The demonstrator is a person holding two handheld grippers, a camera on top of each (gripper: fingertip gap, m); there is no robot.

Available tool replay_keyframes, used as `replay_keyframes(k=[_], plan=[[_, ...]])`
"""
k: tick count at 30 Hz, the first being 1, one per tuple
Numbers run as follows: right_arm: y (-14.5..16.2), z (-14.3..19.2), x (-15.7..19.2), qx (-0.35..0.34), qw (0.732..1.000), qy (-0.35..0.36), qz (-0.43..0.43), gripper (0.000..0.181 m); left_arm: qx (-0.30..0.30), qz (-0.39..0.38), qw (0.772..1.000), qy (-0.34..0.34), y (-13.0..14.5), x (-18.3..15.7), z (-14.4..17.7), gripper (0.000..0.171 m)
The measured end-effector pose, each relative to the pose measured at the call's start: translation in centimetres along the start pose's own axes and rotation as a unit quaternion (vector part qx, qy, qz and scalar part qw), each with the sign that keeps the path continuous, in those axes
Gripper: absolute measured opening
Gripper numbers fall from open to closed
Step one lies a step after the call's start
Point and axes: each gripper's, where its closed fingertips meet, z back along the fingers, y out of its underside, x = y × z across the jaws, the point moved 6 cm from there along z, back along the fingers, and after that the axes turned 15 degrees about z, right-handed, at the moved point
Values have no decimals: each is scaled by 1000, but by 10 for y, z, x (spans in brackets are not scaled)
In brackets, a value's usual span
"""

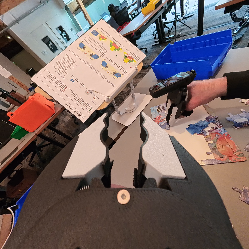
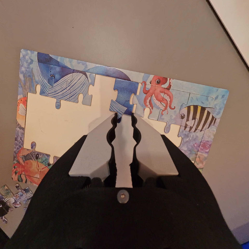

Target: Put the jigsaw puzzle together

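The right gripper (image 2: pixel 123 113) is over the puzzle board (image 2: pixel 222 94), which lies flat on the gray table (image 2: pixel 121 27). Its two fingers are a little way apart, and their tips sit at the near edge of a blue puzzle piece (image 2: pixel 124 97) with stripes on it. The piece lies in the far row, between the whale (image 2: pixel 64 83) on the left and the red octopus (image 2: pixel 156 93) on the right. I cannot tell if the tips pinch its little tab or only touch it. There is a thin gap on its right side, so it looks not quite in. To do this step well, I think the piece should be nudged gently to the right until its bumps fit the holes, then pressed flat. Pushing hard could pop up the pieces beside it. A big cream space in the middle still needs pieces. Loose pieces (image 2: pixel 8 202) wait at the near left. The left gripper (image 1: pixel 124 115) is up in the air off to the left, with its fingers wide apart and nothing in them.
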Motion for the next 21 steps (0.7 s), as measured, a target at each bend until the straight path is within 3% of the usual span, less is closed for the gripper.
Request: replay_keyframes(k=[21], plan=[[-3, 1, -6, 2, 996, -60, -60, 19, 4, -3, 1000, 0, 0, -1, -3, 44]])
